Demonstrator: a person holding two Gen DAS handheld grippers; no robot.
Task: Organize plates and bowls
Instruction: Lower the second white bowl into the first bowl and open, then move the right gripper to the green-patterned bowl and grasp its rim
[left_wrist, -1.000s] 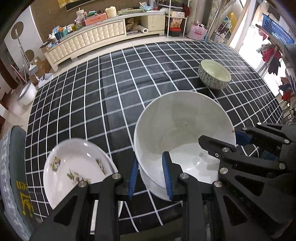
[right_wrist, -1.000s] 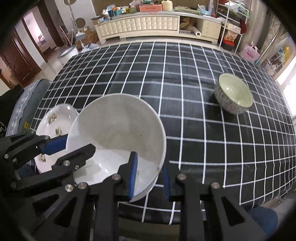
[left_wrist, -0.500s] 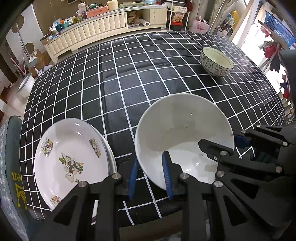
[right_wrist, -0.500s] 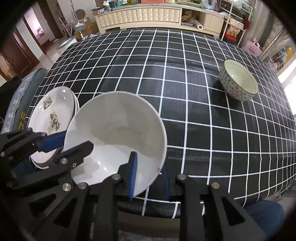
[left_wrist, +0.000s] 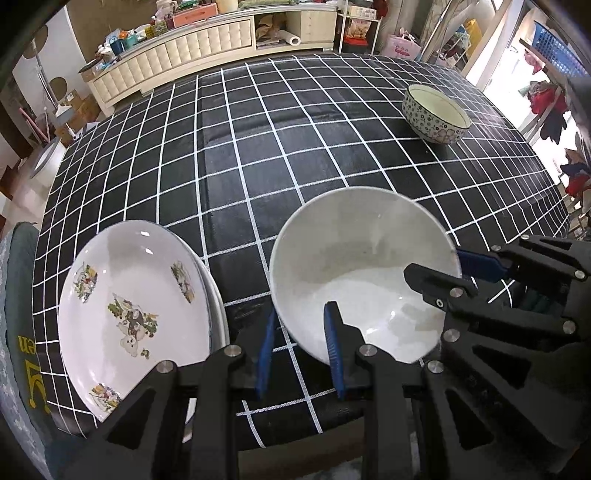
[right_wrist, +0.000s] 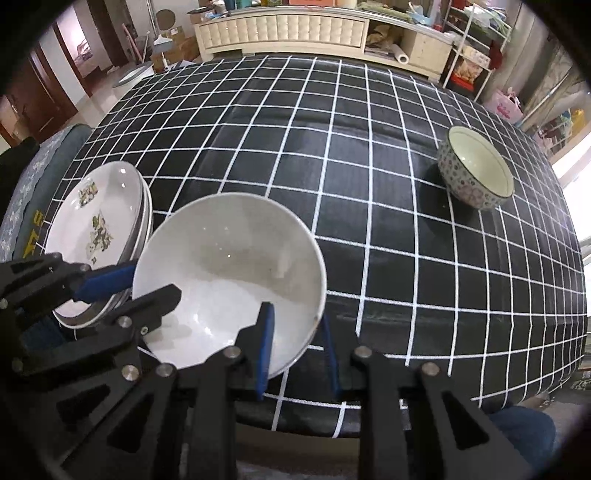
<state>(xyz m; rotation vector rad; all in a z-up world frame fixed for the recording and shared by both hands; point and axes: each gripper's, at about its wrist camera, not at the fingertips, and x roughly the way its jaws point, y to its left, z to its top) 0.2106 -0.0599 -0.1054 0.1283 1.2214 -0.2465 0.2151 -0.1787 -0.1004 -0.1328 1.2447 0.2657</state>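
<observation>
A large plain white bowl (left_wrist: 354, 266) is held in the air over the near edge of the table; it also shows in the right wrist view (right_wrist: 229, 269). My left gripper (left_wrist: 301, 339) is shut on its near-left rim. My right gripper (right_wrist: 297, 343) is shut on its near-right rim. A stack of white plates with cartoon prints (left_wrist: 129, 306) lies at the near left corner, also in the right wrist view (right_wrist: 96, 229). A small patterned bowl (left_wrist: 436, 112) stands at the far right, also in the right wrist view (right_wrist: 476, 166).
The table has a black cloth with a white grid (left_wrist: 258, 147). A grey chair (left_wrist: 18, 295) stands at the left edge. A cream sideboard (left_wrist: 192, 48) with clutter and shelves lie beyond the table.
Both grippers have lifted the white bowl higher and pulled back toward the near edge. The plate stack and the patterned bowl now sit further away in view.
</observation>
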